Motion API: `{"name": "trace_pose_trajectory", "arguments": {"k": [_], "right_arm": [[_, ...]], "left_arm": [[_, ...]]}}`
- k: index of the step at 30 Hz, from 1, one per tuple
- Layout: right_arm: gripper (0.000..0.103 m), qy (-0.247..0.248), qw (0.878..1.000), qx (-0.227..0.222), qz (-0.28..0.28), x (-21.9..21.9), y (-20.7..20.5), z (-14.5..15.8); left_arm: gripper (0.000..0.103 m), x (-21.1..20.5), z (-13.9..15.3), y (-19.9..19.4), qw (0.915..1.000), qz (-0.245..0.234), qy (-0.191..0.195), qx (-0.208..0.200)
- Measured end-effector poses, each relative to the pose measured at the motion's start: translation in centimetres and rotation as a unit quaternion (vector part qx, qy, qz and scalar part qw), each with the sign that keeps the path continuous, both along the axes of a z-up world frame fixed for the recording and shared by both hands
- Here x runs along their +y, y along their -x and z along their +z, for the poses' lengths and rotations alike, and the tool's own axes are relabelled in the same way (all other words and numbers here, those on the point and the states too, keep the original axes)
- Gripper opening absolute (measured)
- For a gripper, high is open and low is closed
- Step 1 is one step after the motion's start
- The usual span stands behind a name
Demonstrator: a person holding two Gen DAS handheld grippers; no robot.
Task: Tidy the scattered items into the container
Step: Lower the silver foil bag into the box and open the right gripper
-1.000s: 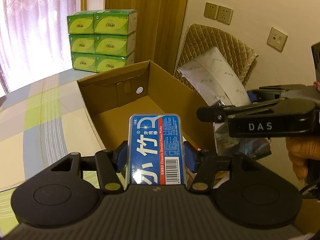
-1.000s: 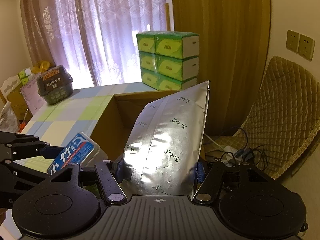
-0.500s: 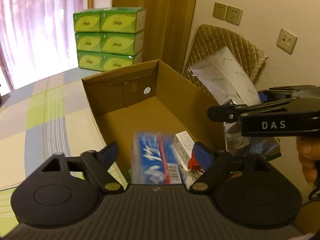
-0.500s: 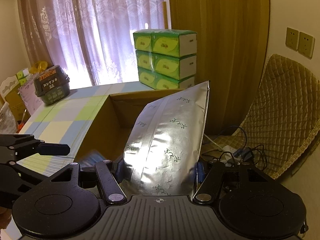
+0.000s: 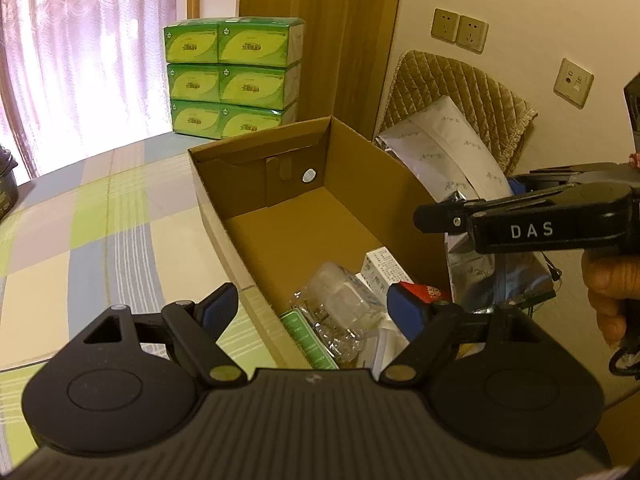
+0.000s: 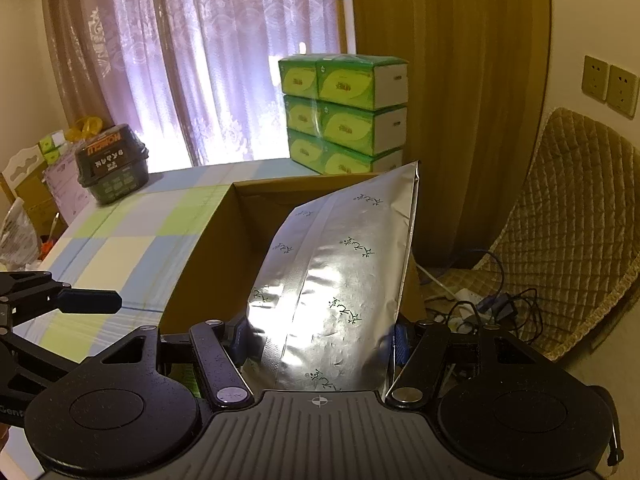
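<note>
An open cardboard box [image 5: 260, 152] stands on the checked tablecloth [image 5: 100, 220]. My left gripper [image 5: 312, 306] hangs open over the box's near end, with nothing between its blue pads. Below it in the box lie a clear plastic pack [image 5: 336, 300], a small white carton [image 5: 380, 268] and a green item [image 5: 304, 336]. My right gripper [image 6: 322, 338] is shut on a silver foil pouch [image 6: 340, 264], held upright at the right side of the cardboard box [image 6: 208, 248]. In the left wrist view the silver foil pouch [image 5: 448, 152] stands just outside the box's right wall.
Green tissue packs [image 5: 232, 80] are stacked behind the box. A black basket [image 6: 112, 168] sits far left on the table. A chair with a quilted cover [image 6: 560, 220] stands right of the table, with cables [image 6: 480, 304] on its seat. A hand [image 5: 604, 284] holds the right gripper.
My left gripper has opened and the blue floss-pick box it held has dropped out of sight into the cardboard box. The right gripper keeps the pouch in nearly the same place.
</note>
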State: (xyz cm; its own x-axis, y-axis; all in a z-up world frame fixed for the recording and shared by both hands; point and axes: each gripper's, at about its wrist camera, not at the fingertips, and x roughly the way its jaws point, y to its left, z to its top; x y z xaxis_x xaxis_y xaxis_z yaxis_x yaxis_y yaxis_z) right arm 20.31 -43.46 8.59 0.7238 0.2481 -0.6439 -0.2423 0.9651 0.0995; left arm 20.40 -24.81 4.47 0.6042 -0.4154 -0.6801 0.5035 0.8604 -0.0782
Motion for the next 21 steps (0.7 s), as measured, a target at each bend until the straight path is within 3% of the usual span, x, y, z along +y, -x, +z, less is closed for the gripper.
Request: {"name": "trace_pose_trajectory", "arguments": {"k": [16, 17, 19, 21], "right_arm": [[0.066, -0.007, 1.000, -0.005, 0.008, 1.6, -2.0, -0.1], [0.068, -0.011, 1.000, -0.007, 0.007, 1.7, -2.2, -0.2], [0.092, -0.021, 1.000, -0.008, 0.008, 1.8, -2.6, -0.5], [0.093, -0.022, 0.999, -0.024, 0.003, 1.8, -2.5, -0.3]], "left_arm": [[0.078, 2.0, -0.2, -0.2, 0.9997, 0.021, 0.010, 0.004], [0.078, 2.2, -0.3, -0.2, 0.9997, 0.022, 0.011, 0.005], [0.079, 2.5, -0.4, -0.2, 0.9996, 0.026, 0.011, 0.007], [0.079, 2.7, -0.5, 0.0, 0.9995, 0.028, 0.011, 0.009]]}}
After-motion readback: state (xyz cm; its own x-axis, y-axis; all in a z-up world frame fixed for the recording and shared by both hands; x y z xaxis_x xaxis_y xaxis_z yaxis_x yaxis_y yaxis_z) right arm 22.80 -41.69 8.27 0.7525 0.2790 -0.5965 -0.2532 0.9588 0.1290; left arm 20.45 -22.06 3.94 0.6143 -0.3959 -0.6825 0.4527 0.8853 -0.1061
